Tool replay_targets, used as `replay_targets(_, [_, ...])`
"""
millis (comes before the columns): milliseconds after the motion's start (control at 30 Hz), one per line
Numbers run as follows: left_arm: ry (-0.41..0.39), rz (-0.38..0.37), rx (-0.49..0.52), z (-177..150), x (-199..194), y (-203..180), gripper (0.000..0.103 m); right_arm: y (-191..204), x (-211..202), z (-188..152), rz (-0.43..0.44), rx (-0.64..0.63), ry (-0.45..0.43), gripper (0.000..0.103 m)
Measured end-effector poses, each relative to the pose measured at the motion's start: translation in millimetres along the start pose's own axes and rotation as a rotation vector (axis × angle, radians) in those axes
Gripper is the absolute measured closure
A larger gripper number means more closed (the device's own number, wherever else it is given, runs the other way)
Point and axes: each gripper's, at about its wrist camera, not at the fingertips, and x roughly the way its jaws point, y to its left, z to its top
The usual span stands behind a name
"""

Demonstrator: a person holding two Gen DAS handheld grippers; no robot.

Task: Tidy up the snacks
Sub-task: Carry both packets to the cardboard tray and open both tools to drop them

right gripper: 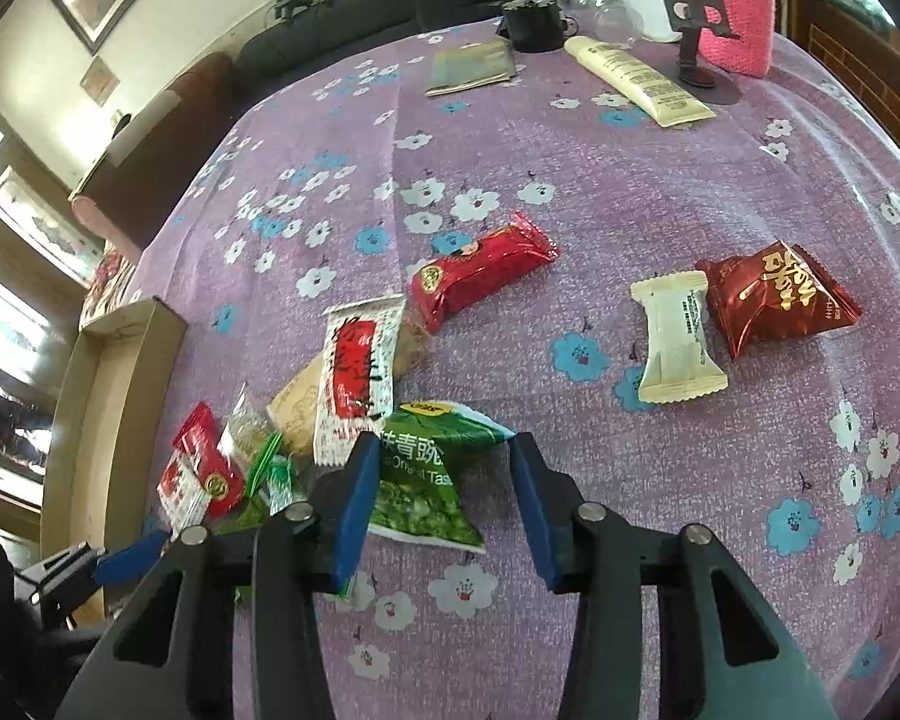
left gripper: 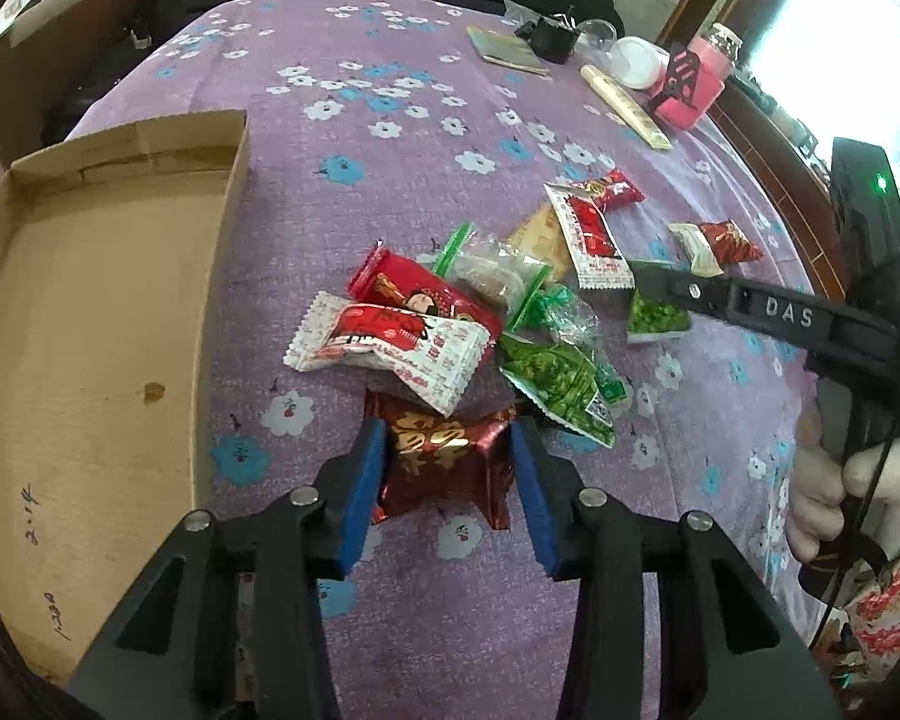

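The left hand-held gripper [left gripper: 450, 450] stood closed on a dark red foil packet with gold characters [left gripper: 444, 468], both blue pads pressing its sides; the packet lay on the purple flowered surface [left gripper: 354, 204] just below the snack heap, its long axis running across the view from pad to pad. The right hand-held gripper [right gripper: 444, 468] straddled a green pea packet [right gripper: 420, 480], whose long axis ran from upper right to lower left; the left pad touched it, the right pad stood clear of it, so the grip was not complete. An open cardboard box [left gripper: 90, 312] sat to the left of the heap, its long side running away from the camera. The left wrist view alone showed the box floor and a white-gloved hand [left gripper: 840, 498] holding the right tool. The right wrist view alone showed plainly the two packets lying apart to the right: one cream packet [right gripper: 678, 342] and one dark red packet [right gripper: 774, 300], touching each other. A long red packet [right gripper: 480, 276] pointed toward the upper right. At the far edge lay one cream tube [right gripper: 636, 78].
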Motion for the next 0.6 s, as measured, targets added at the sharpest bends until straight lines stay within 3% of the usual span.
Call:
replay_targets(67, [0.0, 0.011, 0.006, 0, 0, -2, 0.057, -2, -2, -2, 0.038, 0.004, 0.017, 0.078])
replay_targets(267, [0.001, 0.08, 0.02, 0, 4, -6, 0.038, -9, -7, -5, 0.106, 0.034, 0.022, 0.076])
replay_targets(333, [0.013, 0.089, 0.017, -1, 9, -4, 0.034, -8, -8, -5, 0.097, 0.03, 0.015, 0.065])
replay_targets(400, [0.041, 0.116, 0.031, -1, 18, -6, 0.034, -7, -6, -3, 0.087, 0.024, 0.013, 0.058])
replay_targets(467, [0.043, 0.155, 0.076, -3, 22, -13, 0.034, -7, 0, -1, 0.077, 0.03, 0.017, 0.057])
replay_targets(600, [0.046, 0.156, 0.107, -4, 21, -21, 0.055, -8, 9, 2, 0.077, 0.067, 0.023, 0.057])
